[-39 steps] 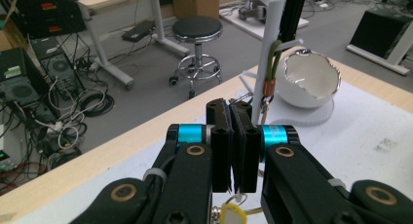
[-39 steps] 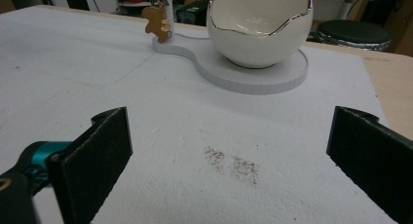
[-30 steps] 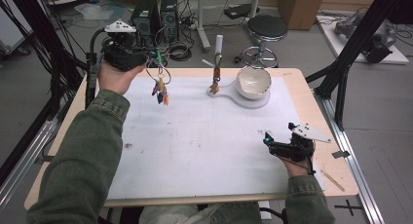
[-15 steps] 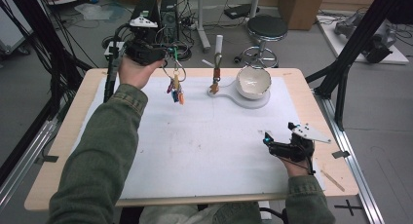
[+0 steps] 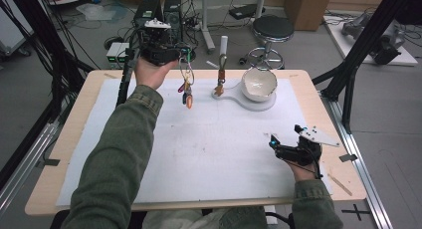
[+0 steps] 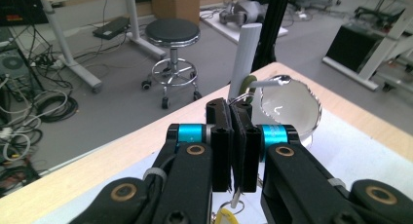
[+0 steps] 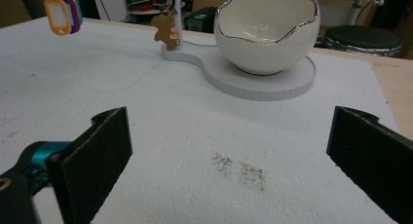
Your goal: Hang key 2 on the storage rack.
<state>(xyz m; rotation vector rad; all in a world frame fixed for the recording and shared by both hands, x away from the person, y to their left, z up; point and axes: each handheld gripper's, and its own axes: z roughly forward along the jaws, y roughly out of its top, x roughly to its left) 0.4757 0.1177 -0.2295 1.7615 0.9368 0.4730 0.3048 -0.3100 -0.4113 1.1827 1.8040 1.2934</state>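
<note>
A: While your left gripper hangs raised over the far left of the table, log its item first: jaws pressed together on the wire ring of the keys.

B: Entered. Position of the keys?

A: In air, dangling straight down from the jaws. Long axis vertical, coloured tags at the bottom, clear of the mat. In the left gripper view the ring comes out at the jaw tips, and a yellow tag shows below them.

B: Next item outward?

A: Stand, upright post with a hook arm. It lies to the right of the keys in the high view, near but not touching. A brown charm already hangs on it. In the left gripper view the post rises straight ahead, just beyond the jaw tips.

B: Beyond that?

A: Bowl, white, on the round end of the same base.

B: And your right gripper?

A: Resting at the near right of the mat, jaws spread wide, holding nothing, well apart from the stand. My judgement: your left is the nearer one, and the ring's travel to the hook is rightward and slightly forward.
</note>
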